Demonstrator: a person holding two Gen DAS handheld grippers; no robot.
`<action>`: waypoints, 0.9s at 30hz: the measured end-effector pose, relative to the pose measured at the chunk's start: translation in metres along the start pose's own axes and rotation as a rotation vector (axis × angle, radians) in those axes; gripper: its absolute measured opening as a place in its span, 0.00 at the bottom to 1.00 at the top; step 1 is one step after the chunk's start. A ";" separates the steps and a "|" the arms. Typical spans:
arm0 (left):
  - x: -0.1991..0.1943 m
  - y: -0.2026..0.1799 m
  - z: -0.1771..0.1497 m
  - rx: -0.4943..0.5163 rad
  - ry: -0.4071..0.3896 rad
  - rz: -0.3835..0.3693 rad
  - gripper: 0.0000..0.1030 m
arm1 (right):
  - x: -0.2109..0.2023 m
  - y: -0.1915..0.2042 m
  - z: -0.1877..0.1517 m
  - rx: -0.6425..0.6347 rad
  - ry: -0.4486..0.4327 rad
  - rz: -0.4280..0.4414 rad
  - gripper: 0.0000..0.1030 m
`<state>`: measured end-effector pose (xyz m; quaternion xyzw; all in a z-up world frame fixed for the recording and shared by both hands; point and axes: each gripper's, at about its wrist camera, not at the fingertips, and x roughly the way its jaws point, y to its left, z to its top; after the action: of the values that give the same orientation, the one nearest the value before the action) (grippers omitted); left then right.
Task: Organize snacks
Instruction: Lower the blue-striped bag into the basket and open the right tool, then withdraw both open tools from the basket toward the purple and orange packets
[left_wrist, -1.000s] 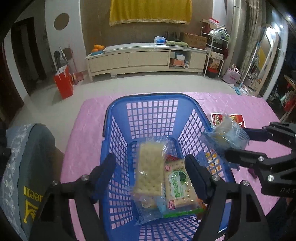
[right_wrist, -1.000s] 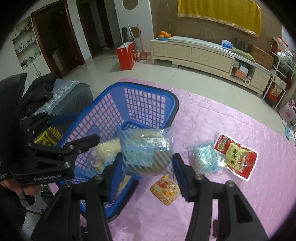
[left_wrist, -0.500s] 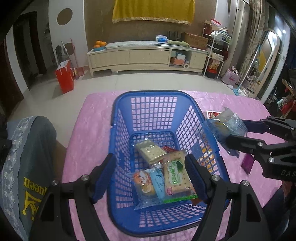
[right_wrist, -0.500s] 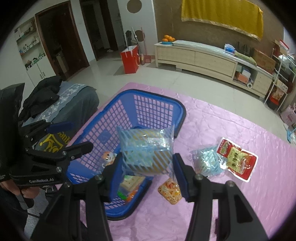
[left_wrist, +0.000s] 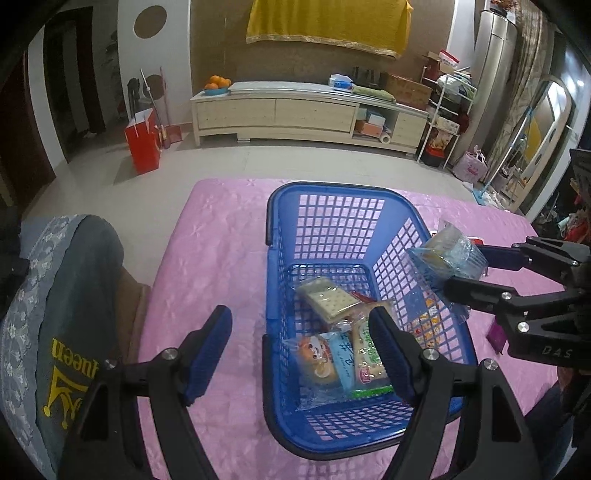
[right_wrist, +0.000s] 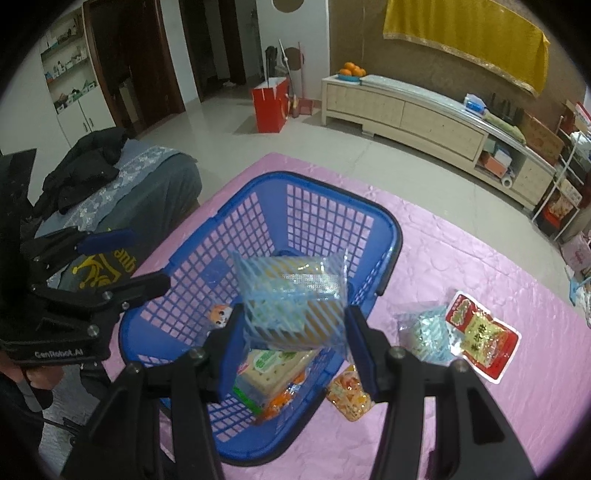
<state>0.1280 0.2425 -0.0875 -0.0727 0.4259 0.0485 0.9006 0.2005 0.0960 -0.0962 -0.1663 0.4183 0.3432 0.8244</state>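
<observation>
Basket (left_wrist: 341, 192) receded — crinkly striped packet (right_wrist: 291, 295) clamped.

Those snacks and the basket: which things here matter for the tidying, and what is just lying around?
Part of the job:
- blue basket
- striped packet in the right gripper
- red packet
- orange packet

Just lying about:
- red bag
- oranges
- black coat

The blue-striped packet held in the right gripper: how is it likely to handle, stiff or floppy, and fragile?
The blue-striped packet probably holds its blocky shape, since it spans the right gripper without sagging. Its clear film looks crinkly and perhaps slippery. The pale crackers visible inside seem brittle, so a hard squeeze or a drop into the blue basket could break them.
</observation>
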 end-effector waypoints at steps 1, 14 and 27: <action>0.001 0.000 0.000 -0.001 0.000 0.000 0.73 | 0.002 0.001 0.001 -0.002 0.006 -0.004 0.56; 0.016 0.007 0.002 -0.019 0.016 -0.009 0.73 | 0.034 0.006 0.011 -0.050 0.077 -0.053 0.56; 0.017 0.007 -0.003 -0.024 0.024 -0.002 0.73 | 0.026 0.006 0.005 -0.107 0.056 -0.166 0.80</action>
<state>0.1351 0.2491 -0.1029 -0.0846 0.4358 0.0517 0.8946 0.2093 0.1138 -0.1139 -0.2538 0.4070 0.2909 0.8278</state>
